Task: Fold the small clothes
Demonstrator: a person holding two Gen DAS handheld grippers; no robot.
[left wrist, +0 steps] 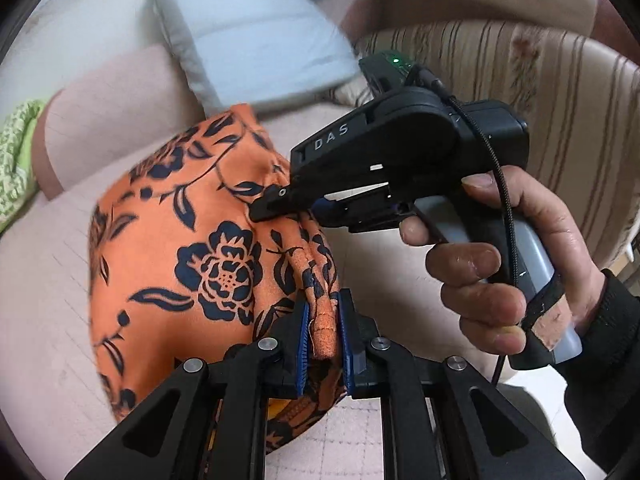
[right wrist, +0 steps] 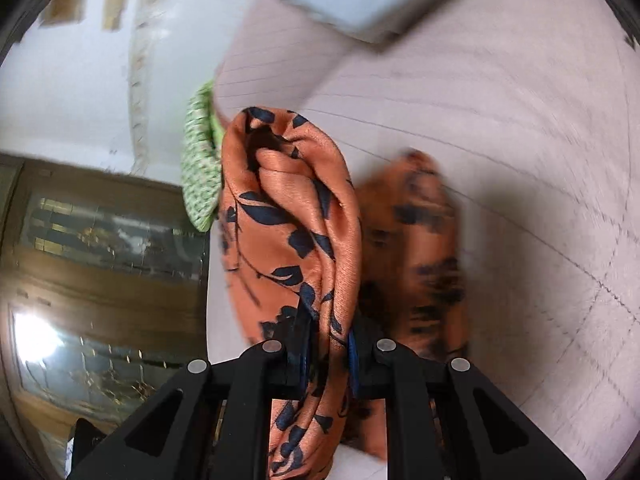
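A pale pink quilted bed surface (left wrist: 60, 264) carries the work, a white pillow (left wrist: 256, 40) lying toward its far edge and a striped cushion (left wrist: 520, 92) along its right-hand side; above the middle of the bed hangs the task's thing, an orange floral garment (left wrist: 192, 248), lifted clear rather than laid flat, bunched into loose vertical folds in the right wrist view; a green patterned cloth (right wrist: 200, 172) sits at the bed's left edge, apparently another piece waiting; the left gripper (left wrist: 325, 340) is clamped on a gathered hem of the garment, blue pads pressing the fabric from both sides; the right gripper (left wrist: 288, 210), held in a person's hand (left wrist: 500, 272), is likewise closed on cloth, the material running between its jaws in its own view; judging by the rumpled hang, no neat fold is yet made; spreading, folding and setting down all appear to remain.
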